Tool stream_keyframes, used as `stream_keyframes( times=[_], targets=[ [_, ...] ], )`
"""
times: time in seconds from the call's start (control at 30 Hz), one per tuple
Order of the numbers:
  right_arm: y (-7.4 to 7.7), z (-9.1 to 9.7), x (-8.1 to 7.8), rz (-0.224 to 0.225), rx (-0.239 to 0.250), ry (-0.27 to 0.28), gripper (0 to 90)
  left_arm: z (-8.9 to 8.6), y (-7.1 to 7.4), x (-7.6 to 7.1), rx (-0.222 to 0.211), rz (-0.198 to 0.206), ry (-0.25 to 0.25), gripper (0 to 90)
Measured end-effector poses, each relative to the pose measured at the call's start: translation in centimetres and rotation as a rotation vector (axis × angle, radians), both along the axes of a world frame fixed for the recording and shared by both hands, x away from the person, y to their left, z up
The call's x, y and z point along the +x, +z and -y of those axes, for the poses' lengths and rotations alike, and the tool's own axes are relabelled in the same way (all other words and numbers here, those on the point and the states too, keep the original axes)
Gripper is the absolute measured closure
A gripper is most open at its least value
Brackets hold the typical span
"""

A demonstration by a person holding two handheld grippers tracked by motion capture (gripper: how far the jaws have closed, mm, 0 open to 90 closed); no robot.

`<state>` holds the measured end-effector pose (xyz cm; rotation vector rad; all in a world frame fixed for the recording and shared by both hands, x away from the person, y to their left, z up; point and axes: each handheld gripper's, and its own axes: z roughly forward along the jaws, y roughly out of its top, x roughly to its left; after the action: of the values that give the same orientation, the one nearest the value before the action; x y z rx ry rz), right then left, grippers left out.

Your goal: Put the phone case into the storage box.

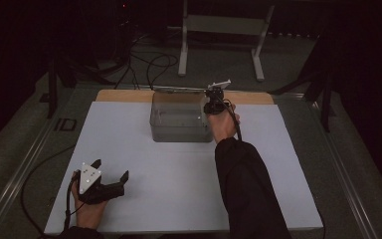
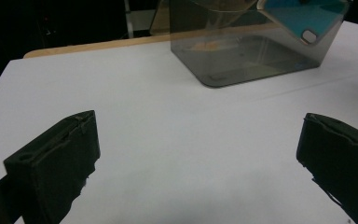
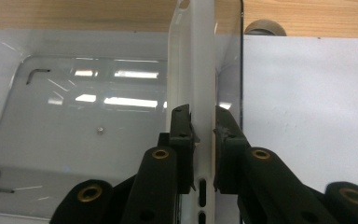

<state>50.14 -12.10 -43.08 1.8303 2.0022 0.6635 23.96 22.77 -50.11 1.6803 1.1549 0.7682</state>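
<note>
Right claw [image 3: 202, 135] clamps phone case [image 3: 193, 60], seemingly over clear box [image 3: 51, 140].

Right gripper [image 3: 203, 128] clamps a white phone case [image 3: 193, 70] edge-on, the case running toward twelve o'clock above a clear plastic bin [image 3: 51, 140] at nine o'clock.

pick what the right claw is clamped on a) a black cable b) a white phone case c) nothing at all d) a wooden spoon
b: in the right gripper view the right claw has both pads pressed on the edge of a white phone case, held over the clear plastic box.
</note>
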Motion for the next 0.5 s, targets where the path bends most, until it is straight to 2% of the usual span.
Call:
stream_keyframes(
  times=[0.2,0.5],
  targets=[
    [-0.28,-0.1,0.05,-0.011,0.001,-0.006,81.3,-0.03,-0.01,0.0,0.001,-0.001,0.0,0.4],
    [-0.74,-0.35,0.15,-0.019,-0.026,-0.009,81.0,0.0,-0.01,0.0,0.001,-0.002,-0.001,0.4]
  ],
)
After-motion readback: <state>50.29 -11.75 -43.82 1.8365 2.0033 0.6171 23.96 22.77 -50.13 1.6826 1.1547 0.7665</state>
